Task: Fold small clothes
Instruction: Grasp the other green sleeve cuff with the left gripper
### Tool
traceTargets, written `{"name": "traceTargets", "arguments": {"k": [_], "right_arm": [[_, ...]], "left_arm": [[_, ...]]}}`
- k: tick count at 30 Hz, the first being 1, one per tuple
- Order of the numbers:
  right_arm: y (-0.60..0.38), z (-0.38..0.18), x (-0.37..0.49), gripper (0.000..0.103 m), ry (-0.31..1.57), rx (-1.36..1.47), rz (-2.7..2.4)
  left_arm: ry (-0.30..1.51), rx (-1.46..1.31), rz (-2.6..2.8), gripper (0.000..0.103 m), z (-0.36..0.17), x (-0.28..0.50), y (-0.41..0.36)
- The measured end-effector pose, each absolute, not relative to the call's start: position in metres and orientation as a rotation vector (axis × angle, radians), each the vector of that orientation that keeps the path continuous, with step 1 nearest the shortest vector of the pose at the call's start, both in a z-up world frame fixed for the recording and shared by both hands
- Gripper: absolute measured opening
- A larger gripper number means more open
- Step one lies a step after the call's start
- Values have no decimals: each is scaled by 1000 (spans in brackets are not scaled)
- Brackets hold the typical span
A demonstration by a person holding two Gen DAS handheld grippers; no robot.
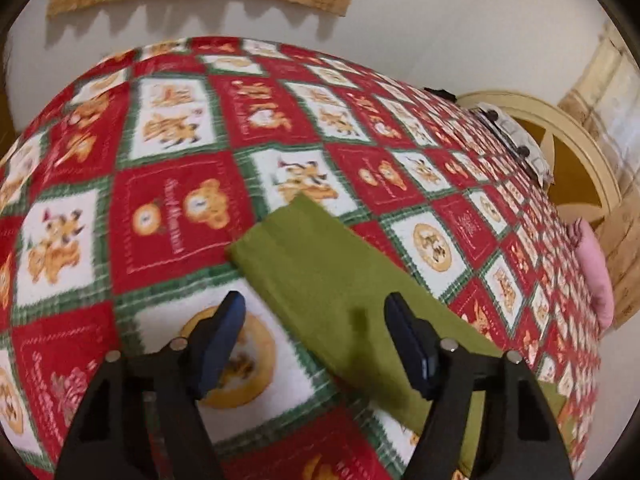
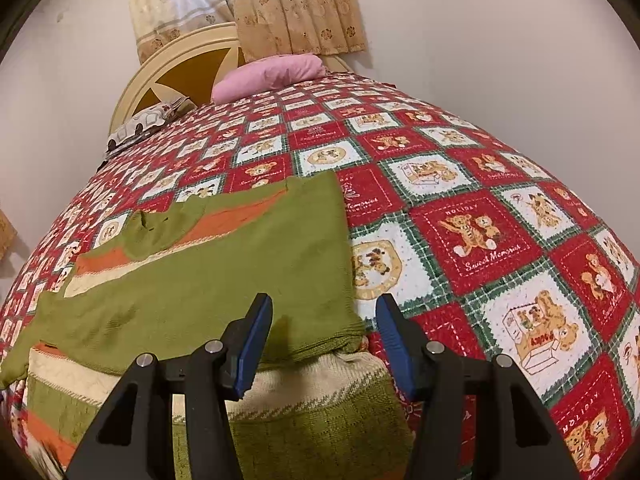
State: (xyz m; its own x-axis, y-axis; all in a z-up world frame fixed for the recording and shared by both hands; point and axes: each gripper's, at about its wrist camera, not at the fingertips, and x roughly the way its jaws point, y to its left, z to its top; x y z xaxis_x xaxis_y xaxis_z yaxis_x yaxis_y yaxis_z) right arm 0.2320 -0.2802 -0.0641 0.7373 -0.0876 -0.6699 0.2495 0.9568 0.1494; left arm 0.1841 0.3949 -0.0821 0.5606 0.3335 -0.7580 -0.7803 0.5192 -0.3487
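A green knit sweater [image 2: 224, 272] with orange and cream stripes lies on the bed's red patchwork blanket [image 2: 472, 208], with one green part folded over its body. My right gripper [image 2: 324, 312] is open and empty, just above the folded part's near right corner. In the left wrist view a green sleeve [image 1: 320, 276] stretches flat across the blanket [image 1: 168, 208]. My left gripper [image 1: 316, 312] is open and empty above the sleeve's left edge.
A pink pillow [image 2: 268, 76] and a patterned pillow [image 2: 144, 124] lie at the cream headboard [image 2: 180, 64]. Beige curtains [image 2: 288, 4] hang behind on the white wall. The pink pillow [image 1: 596, 276] and headboard [image 1: 560, 140] also show in the left wrist view.
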Motion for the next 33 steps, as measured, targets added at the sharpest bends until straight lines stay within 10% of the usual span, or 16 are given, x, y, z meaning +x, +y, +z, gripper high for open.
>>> {"name": "traceTargets", "arguments": {"k": [5,7,9,33], "right_arm": [[-281,-66,233,55,731,246,-197],[-281,-66,233,55,733,248,-198],[-281,-66,233,55,734,249,-198],[-283,-67,233,55,734,251,-195]], "left_arm": [[659,-738,748,62,-85,191,394],[660,-725,726,25,-87,197,396],[669,-733,674,12,-92,201,396],[570,-188,25,9,-10,265,68]]}}
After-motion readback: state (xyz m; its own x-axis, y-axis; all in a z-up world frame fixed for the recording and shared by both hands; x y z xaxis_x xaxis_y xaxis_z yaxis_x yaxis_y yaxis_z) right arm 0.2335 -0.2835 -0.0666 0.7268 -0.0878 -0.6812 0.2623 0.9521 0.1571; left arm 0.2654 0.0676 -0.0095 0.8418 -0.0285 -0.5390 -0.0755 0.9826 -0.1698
